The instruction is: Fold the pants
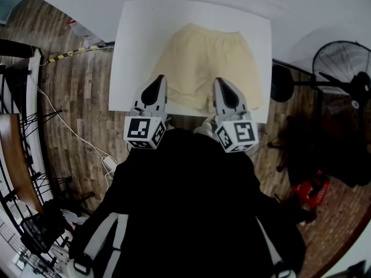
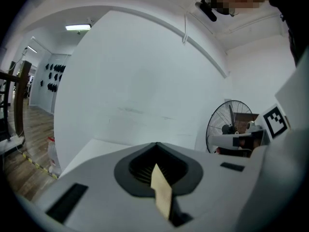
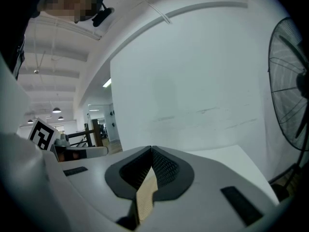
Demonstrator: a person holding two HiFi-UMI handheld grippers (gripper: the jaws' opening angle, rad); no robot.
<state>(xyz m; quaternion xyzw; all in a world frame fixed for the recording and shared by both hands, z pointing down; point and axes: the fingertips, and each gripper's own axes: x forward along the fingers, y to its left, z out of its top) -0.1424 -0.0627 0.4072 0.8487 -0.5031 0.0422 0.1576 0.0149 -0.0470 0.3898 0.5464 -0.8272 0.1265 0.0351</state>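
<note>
Cream-yellow pants [image 1: 206,62], a short pair, lie flat on the white table [image 1: 130,51], waistband at the far side and leg hems toward me. My left gripper [image 1: 160,80] reaches over the near left leg. My right gripper [image 1: 219,81] reaches over the near right leg. In the left gripper view the left gripper [image 2: 156,146] is shut with a strip of cream cloth [image 2: 161,192] pinched between its jaws. The right gripper [image 3: 151,150] is likewise shut on a cream cloth strip [image 3: 146,195]. How much of the hems is lifted is hidden under the grippers.
A standing fan [image 1: 342,68] is right of the table, with a round black stool [image 1: 282,83] beside the table's right edge. A white wall stands behind the table. Cables [image 1: 69,129] run over the wooden floor at left. Something red [image 1: 307,193] lies on the floor at right.
</note>
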